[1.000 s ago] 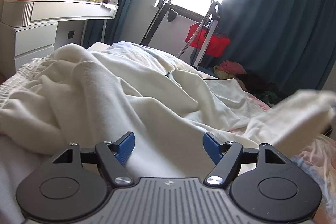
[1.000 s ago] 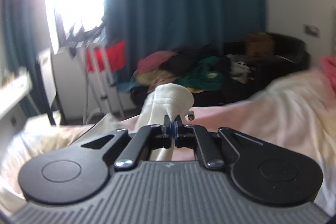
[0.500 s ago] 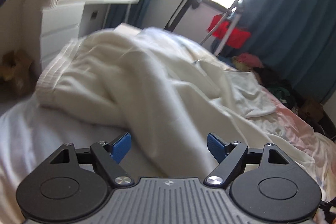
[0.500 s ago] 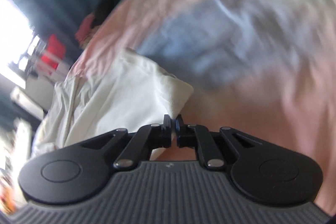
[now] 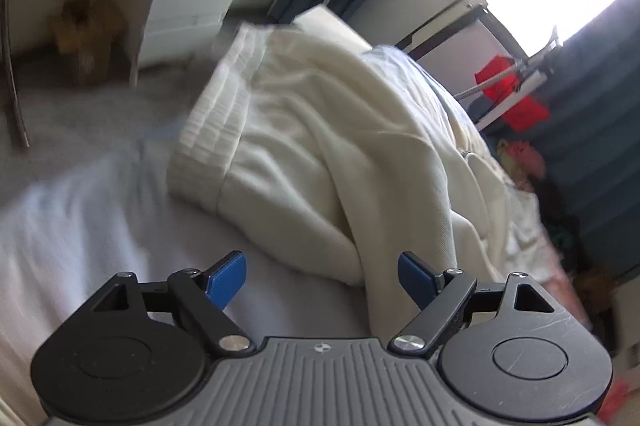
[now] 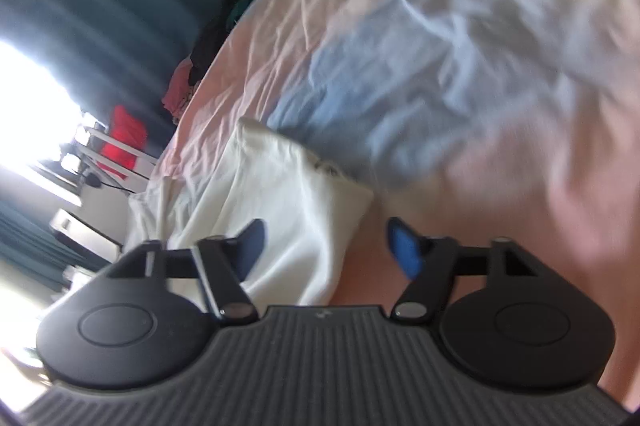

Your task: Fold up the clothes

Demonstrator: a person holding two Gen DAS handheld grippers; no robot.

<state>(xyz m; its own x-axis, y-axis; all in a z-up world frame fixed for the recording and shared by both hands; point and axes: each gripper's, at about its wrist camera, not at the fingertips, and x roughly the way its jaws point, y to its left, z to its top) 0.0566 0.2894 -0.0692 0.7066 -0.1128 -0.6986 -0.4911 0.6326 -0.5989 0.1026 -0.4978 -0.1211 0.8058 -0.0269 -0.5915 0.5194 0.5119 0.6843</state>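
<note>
both my left gripper (image 5: 322,276) and right gripper (image 6: 324,246) gape wide, empty, over the crumpled cream fabric garment (image 5: 320,130)

Bare sheet (image 5: 80,234) left of cream garment (image 5: 320,146), pink bedding (image 6: 500,106) unobstructed beyond

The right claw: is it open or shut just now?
Open. The right claw has its blue fingertips wide apart, the white garment lying loose between them.
</note>
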